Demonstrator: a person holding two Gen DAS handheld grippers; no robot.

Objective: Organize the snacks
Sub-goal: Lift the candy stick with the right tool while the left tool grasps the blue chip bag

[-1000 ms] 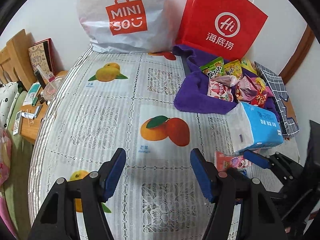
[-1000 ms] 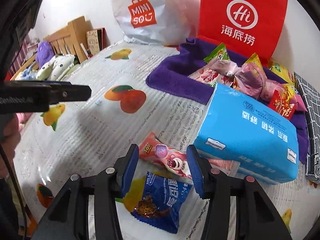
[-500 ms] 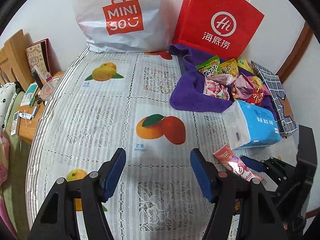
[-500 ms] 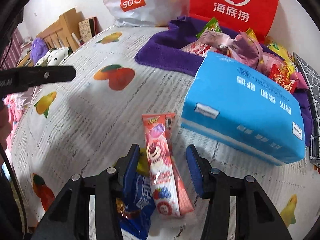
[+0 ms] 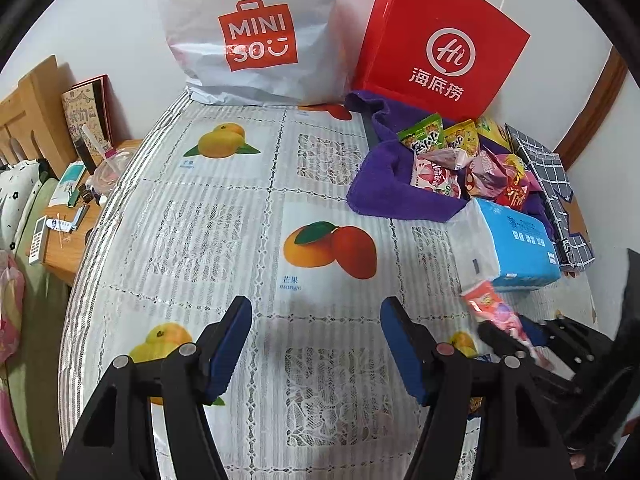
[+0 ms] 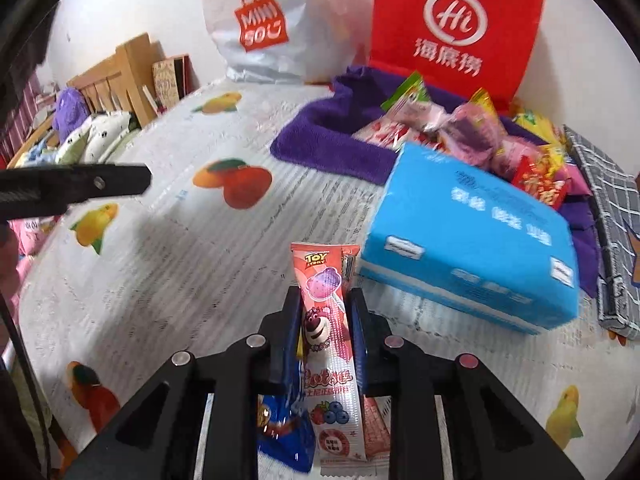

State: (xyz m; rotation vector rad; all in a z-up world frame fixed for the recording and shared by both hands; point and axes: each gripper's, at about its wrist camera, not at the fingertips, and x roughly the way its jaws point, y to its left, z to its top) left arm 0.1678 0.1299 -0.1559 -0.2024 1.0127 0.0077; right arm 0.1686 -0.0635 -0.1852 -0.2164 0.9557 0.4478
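Note:
My right gripper (image 6: 325, 312) is shut on a long pink Toy Story snack packet (image 6: 326, 320), held lengthwise between its jaws above the table; the packet also shows in the left wrist view (image 5: 496, 312). A blue snack packet (image 6: 280, 432) lies under it on the tablecloth. A pile of snack packets (image 5: 460, 160) sits on a purple towel (image 5: 384, 188) at the back right. My left gripper (image 5: 316, 344) is open and empty over the fruit-print tablecloth (image 5: 224, 240).
A blue tissue pack (image 6: 472, 240) lies just right of my right gripper. A white Miniso bag (image 5: 252, 36) and a red paper bag (image 5: 444, 44) stand against the back wall. A checked cloth (image 5: 552, 188) lies at the right edge. A cluttered bedside table (image 5: 68, 216) stands left.
My right gripper has closed on the pink packet and lifted it off the table. The left gripper has hardly moved and stays open.

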